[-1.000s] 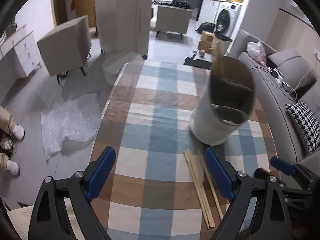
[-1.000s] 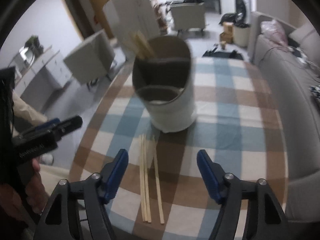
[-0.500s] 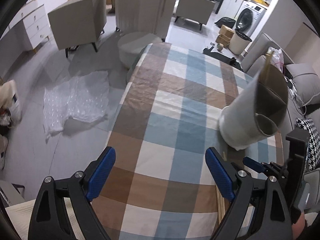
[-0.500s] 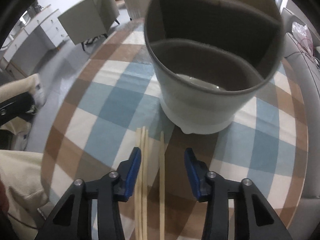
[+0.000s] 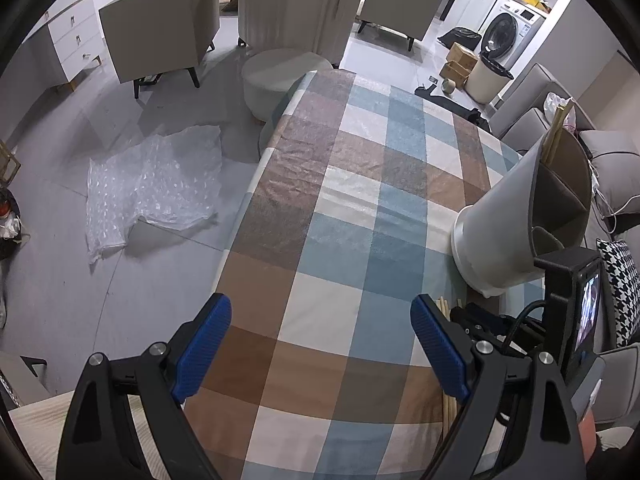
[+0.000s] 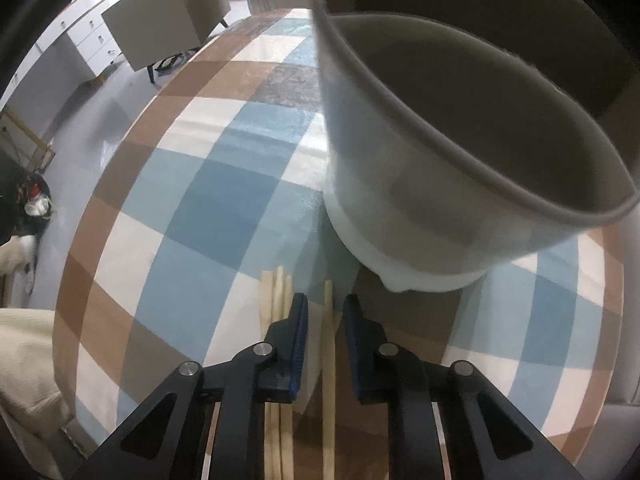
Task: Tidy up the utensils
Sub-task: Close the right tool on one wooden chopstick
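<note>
A grey divided utensil holder (image 6: 400,200) stands on the checked tablecloth (image 6: 192,200), looming just beyond my right gripper (image 6: 326,300). That gripper points down at loose wooden chopsticks. Its jaws are closing around a single chopstick (image 6: 328,360), with a thin gap still showing on each side. A bundle of chopsticks (image 6: 276,292) lies just left of its left finger. In the left wrist view, my left gripper (image 5: 320,304) hangs open over the cloth with nothing between its fingers. The holder (image 5: 500,216) is to its right, with chopsticks (image 5: 558,128) standing in its far compartment.
A grey sofa (image 5: 612,152) with a houndstooth cushion (image 5: 620,280) runs along the table's right side. Bubble wrap (image 5: 156,188) lies on the floor to the left. A round stool (image 5: 276,76) and an armchair (image 5: 160,28) stand beyond the table's far end.
My right gripper has come down close to the chopsticks and its jaws have narrowed from wide to a slim gap around one stick. In the left view the holder has slid to the right edge.
</note>
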